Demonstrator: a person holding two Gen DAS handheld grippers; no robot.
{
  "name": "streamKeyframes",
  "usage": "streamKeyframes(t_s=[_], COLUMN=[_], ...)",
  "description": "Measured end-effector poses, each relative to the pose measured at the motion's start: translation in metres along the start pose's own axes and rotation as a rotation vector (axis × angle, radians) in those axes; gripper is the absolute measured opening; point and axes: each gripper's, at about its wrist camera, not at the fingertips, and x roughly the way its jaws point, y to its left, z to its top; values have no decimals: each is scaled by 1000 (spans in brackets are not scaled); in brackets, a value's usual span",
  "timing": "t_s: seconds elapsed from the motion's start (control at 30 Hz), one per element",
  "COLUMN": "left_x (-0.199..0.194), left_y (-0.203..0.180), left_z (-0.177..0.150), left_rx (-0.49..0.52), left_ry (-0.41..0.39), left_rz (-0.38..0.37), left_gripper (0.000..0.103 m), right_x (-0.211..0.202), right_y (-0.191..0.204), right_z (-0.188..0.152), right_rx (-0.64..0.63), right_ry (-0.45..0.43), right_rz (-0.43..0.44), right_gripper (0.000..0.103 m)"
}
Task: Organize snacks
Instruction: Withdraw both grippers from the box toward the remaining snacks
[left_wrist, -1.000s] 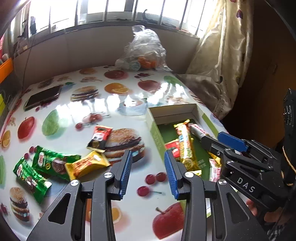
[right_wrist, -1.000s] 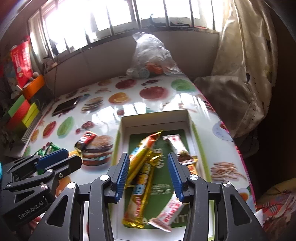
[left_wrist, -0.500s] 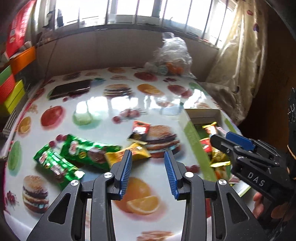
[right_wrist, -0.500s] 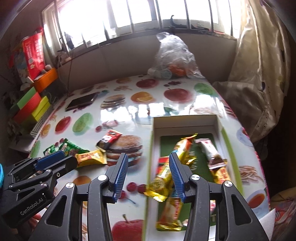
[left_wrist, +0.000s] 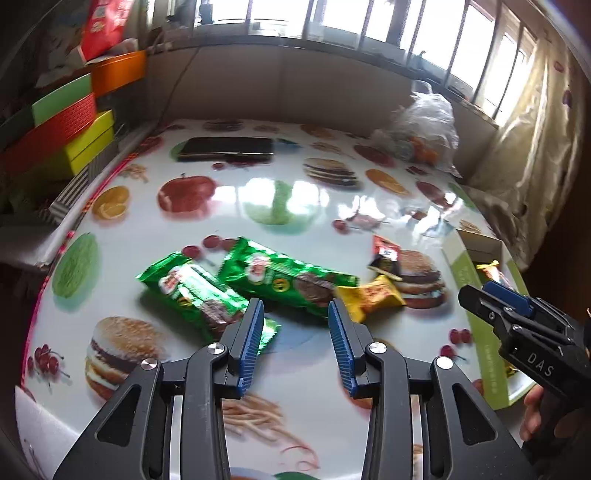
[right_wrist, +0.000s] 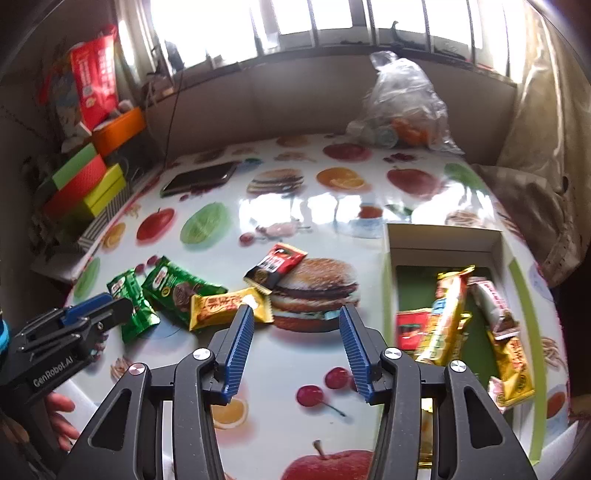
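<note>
With several snacks in the box (right_wrist: 443, 242), our spread, empty left gripper (left_wrist: 295, 339) and right gripper (right_wrist: 297, 345), its jaws just widened, face four packets on the tabletop (left_wrist: 295, 206).

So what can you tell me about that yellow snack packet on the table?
The yellow snack packet is a small shiny foil wrapper with red lettering and crimped ends. It lies flat on the fruit-print tablecloth, outside the box. One end overlaps a green packet; the dark red packet lies just behind it. No tool touches it.
</note>
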Motion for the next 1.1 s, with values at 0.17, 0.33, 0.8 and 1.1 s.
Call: streamKeyframes(t_s=[0.17,0.33,0.8,1.1], left_x=[5,14,38,37], left_y=[18,28,39,47], left_z=[-4,-7,-10,-15], left_rx=[-43,-53,-63,-51], left_ry=[19,44,103,115], left_rz=[29,43,84,97], left_gripper=[38,38,38,38], right_x=[14,27,65,82], right_y=[9,17,46,58], right_z=[-1,-1,12,18], right_rx=[-20,-31,-78,-109], right_ry=[28,52,77,101], right_rz=[14,18,7,-33], right_gripper=[49,49,50,50])
